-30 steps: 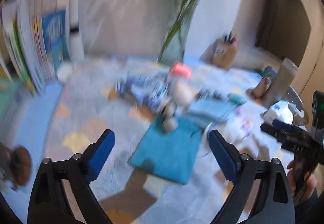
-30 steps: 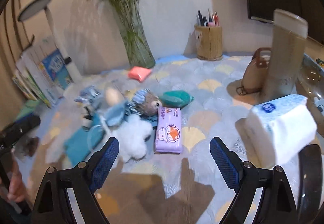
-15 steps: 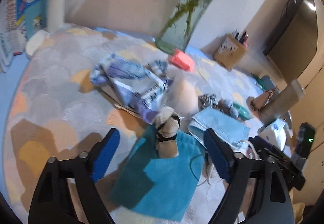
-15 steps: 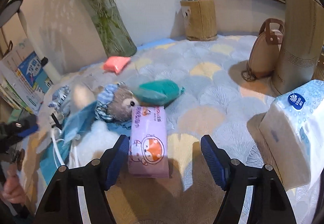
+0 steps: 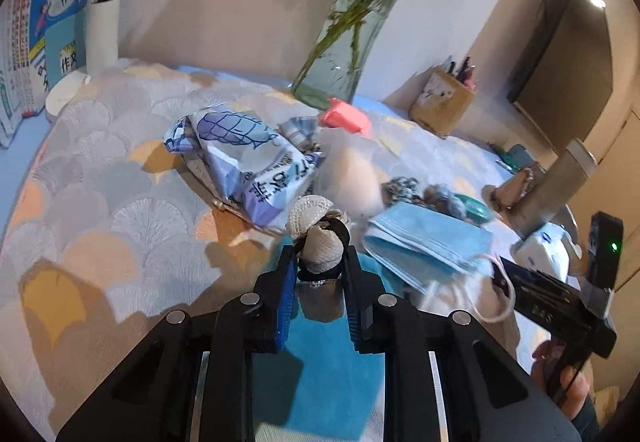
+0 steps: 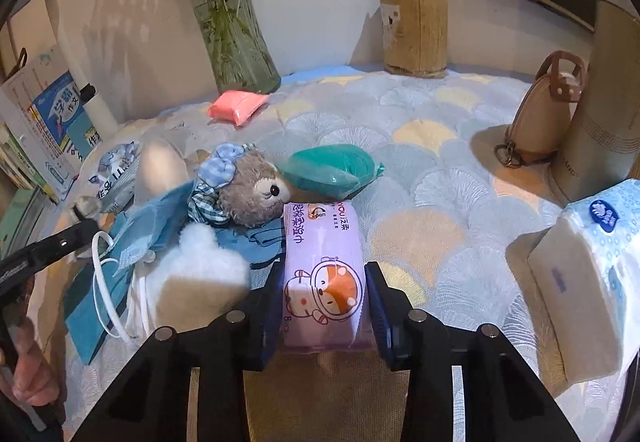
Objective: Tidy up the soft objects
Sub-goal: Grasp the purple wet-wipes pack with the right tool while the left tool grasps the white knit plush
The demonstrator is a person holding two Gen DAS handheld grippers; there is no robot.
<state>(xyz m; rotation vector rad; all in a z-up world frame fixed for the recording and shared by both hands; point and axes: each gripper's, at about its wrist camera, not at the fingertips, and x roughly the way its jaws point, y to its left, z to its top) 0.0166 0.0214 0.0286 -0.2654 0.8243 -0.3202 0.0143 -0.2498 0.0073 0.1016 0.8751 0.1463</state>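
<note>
At six o'clock in each view, the left gripper (image 5: 320, 272) jaws pinch a soft, light sock bundle (image 5: 320, 248) while the right gripper (image 6: 324, 298) jaws squeeze the squashy, slippery wipes pack (image 6: 323, 278) across its sides on the counter (image 6: 432, 146)

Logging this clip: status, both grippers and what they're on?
Left gripper shut on rolled socks over teal cloth. Right gripper shut on purple wipes pack. Plush bear touching the pack's far end.

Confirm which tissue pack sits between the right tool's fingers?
The purple wet-wipe pack with the fox cartoon; the white-and-blue tissue pack sits apart, far right.
</note>
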